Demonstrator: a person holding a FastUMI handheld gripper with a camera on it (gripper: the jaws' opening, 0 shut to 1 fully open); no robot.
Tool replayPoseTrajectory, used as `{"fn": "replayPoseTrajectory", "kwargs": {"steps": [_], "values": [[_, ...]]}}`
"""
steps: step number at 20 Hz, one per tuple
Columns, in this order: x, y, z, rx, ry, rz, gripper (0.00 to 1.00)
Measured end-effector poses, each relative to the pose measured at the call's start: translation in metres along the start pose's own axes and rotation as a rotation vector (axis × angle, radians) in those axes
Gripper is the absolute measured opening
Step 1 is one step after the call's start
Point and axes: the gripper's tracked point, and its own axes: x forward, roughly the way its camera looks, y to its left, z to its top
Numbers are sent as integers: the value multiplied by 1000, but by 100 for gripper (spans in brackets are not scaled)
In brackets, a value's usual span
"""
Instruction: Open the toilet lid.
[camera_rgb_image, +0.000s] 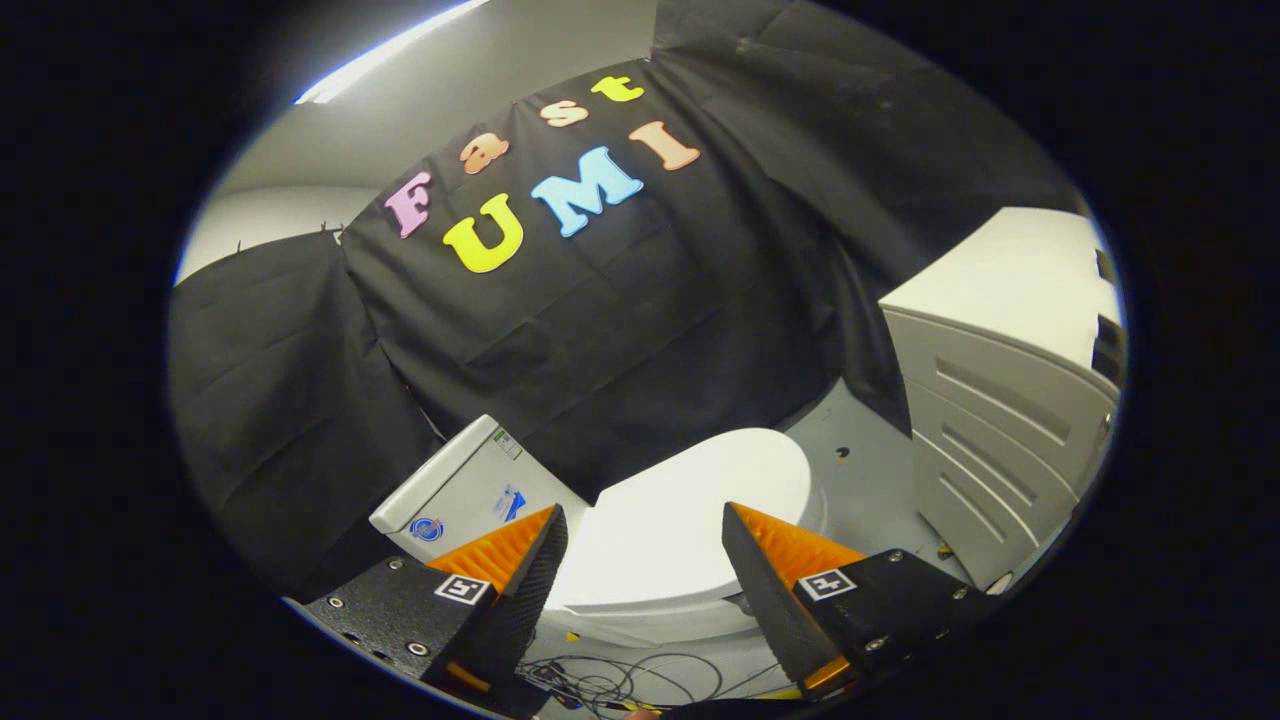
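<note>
Gripper fingers spread apart, holding nothing, above the toilet, its lid closed; tank at left.

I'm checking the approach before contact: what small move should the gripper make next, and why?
Probably ease forward and down toward the lid's near edge. The gripper is open, its fingers spread with the closed lid seen between them and touching nothing, so it likely needs to close the gap before it can catch the edge and lift.
</note>
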Motion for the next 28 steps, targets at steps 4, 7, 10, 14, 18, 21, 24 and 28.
{"fn": "replayPoseTrajectory", "kwargs": {"steps": [4,7,10,14,18,21,24,28], "values": [[19,-15,-33,111,46,-3,96],[32,-38,-67,141,102,-70,96],[43,-61,-84,199,136,-125,95],[54,-92,-121,272,187,-183,95],[61,-116,-139,352,212,-219,94],[69,-121,-151,436,226,-195,94],[79,-128,-160,524,223,-172,90],[92,-121,-167,596,222,-94,78]]}}
